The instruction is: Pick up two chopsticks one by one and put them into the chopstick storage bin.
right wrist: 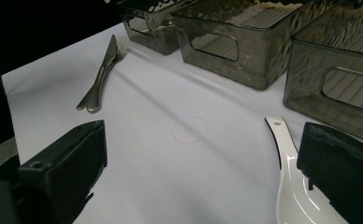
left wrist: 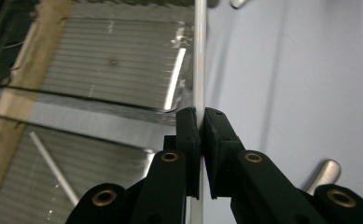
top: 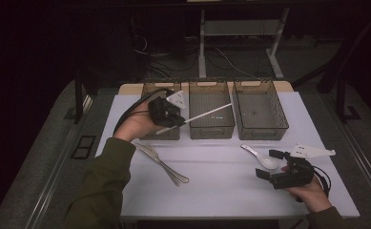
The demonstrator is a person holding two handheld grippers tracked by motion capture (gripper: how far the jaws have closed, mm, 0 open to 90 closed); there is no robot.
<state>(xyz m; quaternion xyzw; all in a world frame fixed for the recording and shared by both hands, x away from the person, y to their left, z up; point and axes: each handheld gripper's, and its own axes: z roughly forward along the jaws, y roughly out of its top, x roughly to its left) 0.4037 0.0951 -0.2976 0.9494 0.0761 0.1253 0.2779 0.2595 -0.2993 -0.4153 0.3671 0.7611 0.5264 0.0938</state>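
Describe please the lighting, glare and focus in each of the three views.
High view: white table lit, room behind very dark. Left gripper view: glare streak on the bin, the left gripper near the lens soft around the chopstick. Right gripper view: right gripper jaws blurred, spoon glossy.

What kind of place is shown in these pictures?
Probably a lab or workshop set up for recording handling tasks, not a kitchen. A white table holds three dark bins in a row, and behind it stand bare desk legs with loose cables on the floor.
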